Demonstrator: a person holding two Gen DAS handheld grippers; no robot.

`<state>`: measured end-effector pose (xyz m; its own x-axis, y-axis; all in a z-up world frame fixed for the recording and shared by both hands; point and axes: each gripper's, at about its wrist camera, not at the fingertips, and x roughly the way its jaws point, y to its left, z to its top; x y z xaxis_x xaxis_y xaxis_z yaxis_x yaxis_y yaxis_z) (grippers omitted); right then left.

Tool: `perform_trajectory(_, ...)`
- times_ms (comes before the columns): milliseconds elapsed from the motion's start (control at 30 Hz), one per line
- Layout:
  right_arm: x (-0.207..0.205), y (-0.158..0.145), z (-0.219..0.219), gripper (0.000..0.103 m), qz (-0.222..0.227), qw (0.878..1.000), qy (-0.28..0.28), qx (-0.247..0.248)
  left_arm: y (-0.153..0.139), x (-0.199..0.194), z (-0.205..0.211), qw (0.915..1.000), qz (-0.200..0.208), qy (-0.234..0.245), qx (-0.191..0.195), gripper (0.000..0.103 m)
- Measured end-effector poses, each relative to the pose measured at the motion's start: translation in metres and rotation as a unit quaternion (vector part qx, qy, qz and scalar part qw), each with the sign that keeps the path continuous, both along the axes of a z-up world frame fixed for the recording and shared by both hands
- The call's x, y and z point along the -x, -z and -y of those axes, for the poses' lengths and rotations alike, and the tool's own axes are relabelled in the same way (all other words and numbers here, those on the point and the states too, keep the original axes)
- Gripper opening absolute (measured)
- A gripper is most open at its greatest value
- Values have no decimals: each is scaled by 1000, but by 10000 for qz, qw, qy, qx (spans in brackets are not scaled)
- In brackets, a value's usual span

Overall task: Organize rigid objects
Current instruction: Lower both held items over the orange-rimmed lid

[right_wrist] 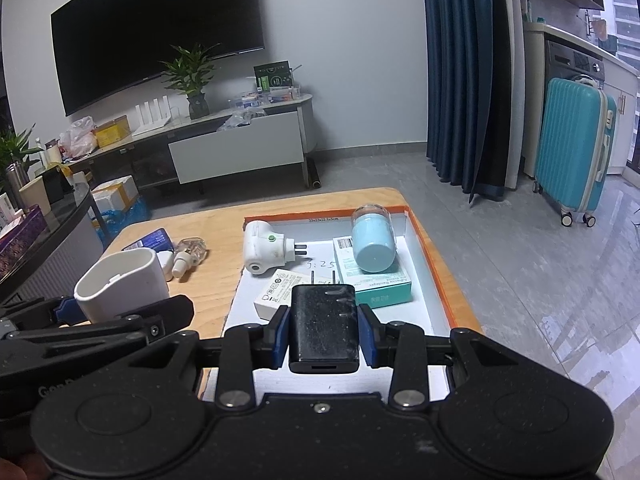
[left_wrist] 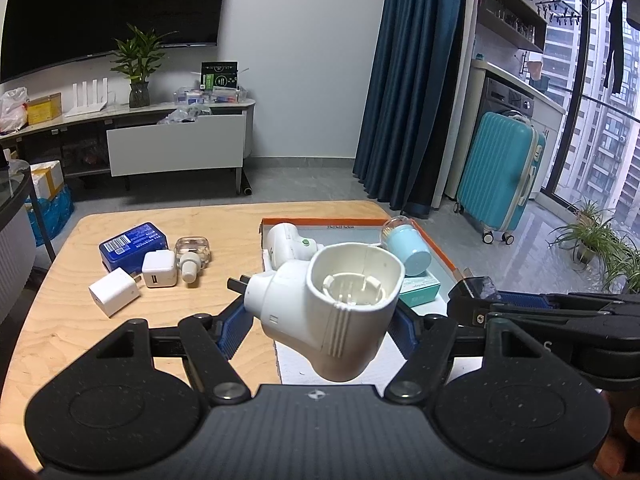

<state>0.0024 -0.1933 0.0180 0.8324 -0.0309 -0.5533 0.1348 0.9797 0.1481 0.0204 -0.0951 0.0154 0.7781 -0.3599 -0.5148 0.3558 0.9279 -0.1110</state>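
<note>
Chargers were both up in the air—left gripper (left_wrist: 316, 316) clamped on the white plug-in unit (left_wrist: 332, 308), right gripper (right_wrist: 323, 334) on the black charger (right_wrist: 323, 326) above the box (right_wrist: 436, 264)—best lowered into bare spots, one by one.

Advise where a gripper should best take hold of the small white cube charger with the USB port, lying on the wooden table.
Probably across the two flat side faces of the small white cube charger, coming from above. It lies flat, and the neighbouring white charger and clear bottle crowd its sides.
</note>
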Motion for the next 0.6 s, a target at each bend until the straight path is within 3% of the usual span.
perform_trajectory(600,-13,8,17,43,-183,9997,171,23,7,-16,12,9998,-160,150,-20,72)
